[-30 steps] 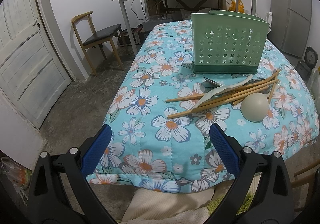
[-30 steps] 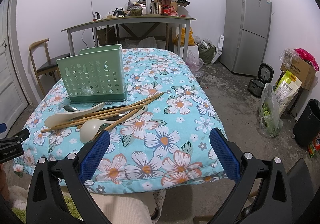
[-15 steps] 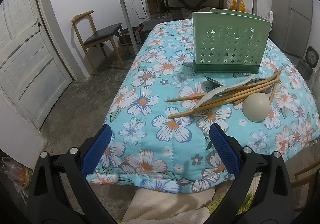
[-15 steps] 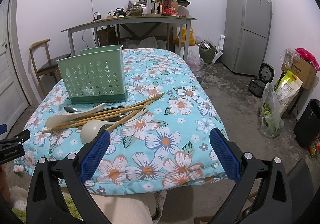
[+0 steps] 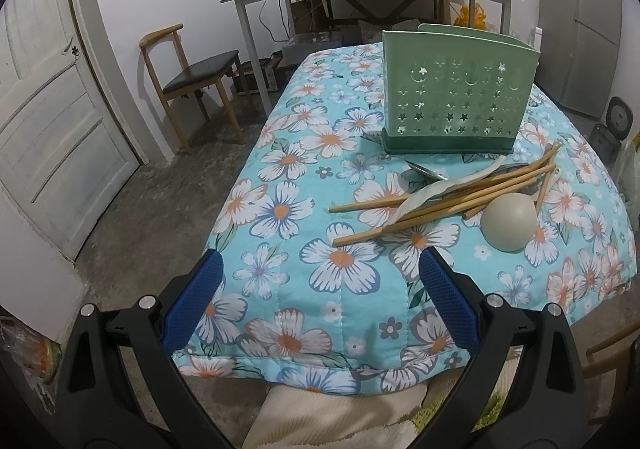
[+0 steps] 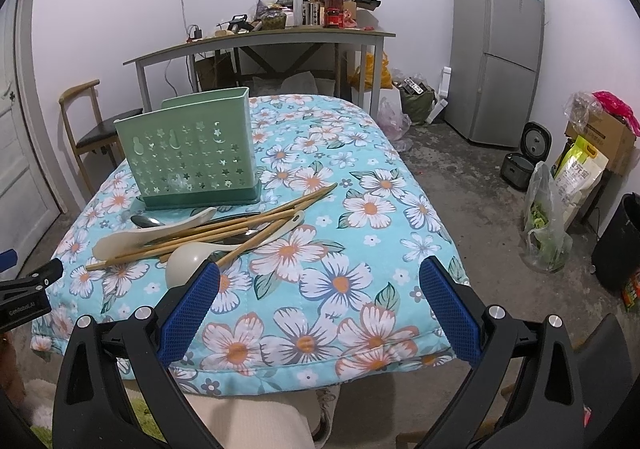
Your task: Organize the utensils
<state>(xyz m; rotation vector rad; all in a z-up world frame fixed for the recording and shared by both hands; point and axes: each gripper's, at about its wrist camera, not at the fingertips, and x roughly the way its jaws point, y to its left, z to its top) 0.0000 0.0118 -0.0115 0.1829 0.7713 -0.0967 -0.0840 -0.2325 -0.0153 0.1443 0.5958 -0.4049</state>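
A green perforated utensil holder (image 5: 458,103) (image 6: 192,159) stands upright on the floral table cover (image 5: 280,217) (image 6: 360,249). In front of it lies a pile of wooden chopsticks (image 5: 440,203) (image 6: 224,233), cream ceramic spoons (image 5: 508,221) (image 6: 148,237) and a metal spoon (image 5: 424,171) (image 6: 146,221). My left gripper (image 5: 320,297) is open and empty above the near table edge, short of the pile. My right gripper (image 6: 318,299) is open and empty, its left finger (image 6: 192,305) just in front of a cream ladle (image 6: 186,261).
A wooden chair (image 5: 188,77) and a white door (image 5: 52,121) are on the left. A cluttered grey desk (image 6: 260,41) stands behind the table. A fridge (image 6: 496,49), bags (image 6: 548,217) and a black bin (image 6: 620,241) are on the right.
Both grippers have moved slightly forward toward the table; the holder and utensils look a little closer. Nothing on the table has moved.
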